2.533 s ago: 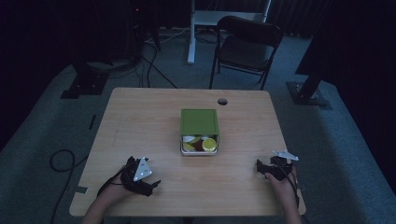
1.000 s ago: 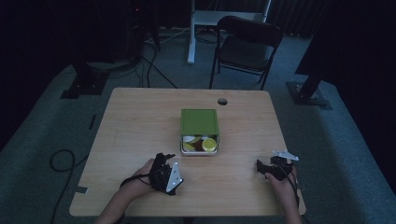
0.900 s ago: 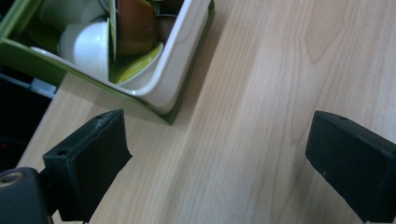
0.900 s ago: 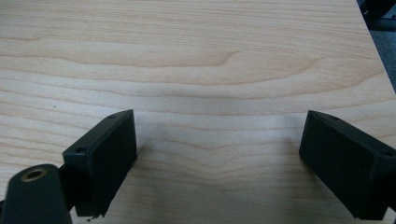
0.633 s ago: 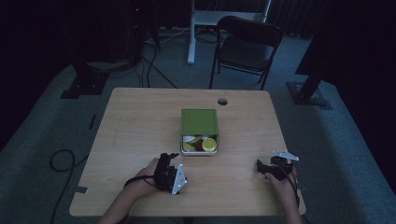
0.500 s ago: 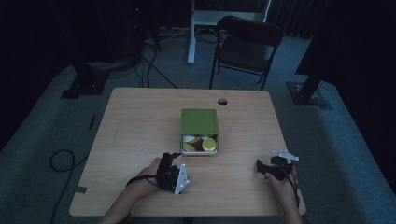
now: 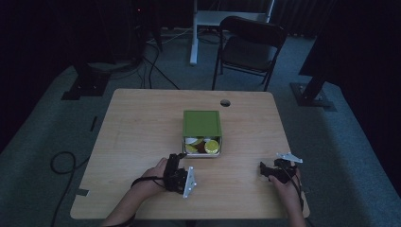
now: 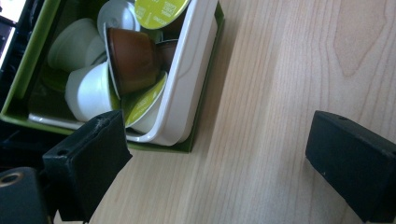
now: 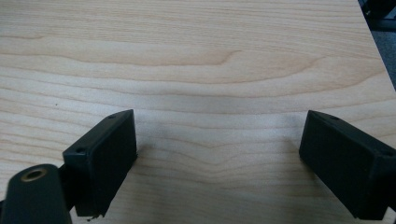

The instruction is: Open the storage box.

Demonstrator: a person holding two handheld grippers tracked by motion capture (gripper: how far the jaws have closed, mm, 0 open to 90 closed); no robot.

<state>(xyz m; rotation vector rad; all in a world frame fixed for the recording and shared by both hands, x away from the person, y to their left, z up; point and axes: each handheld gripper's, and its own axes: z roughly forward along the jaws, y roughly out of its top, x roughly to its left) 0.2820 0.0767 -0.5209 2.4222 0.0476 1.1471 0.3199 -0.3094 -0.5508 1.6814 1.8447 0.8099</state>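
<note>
Just beyond the left gripper point(image 7: 176, 158), jaws apart, sits the capsule box point(image 7: 202, 125).

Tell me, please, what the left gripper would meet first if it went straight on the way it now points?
Probably the near corner of the white tray of coffee capsules in the green box. The left gripper is open, its jaws apart over bare table; depth is unclear.

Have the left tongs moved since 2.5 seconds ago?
Yes. The left tongs slid right across the table, stopping just short of the green box.
</note>
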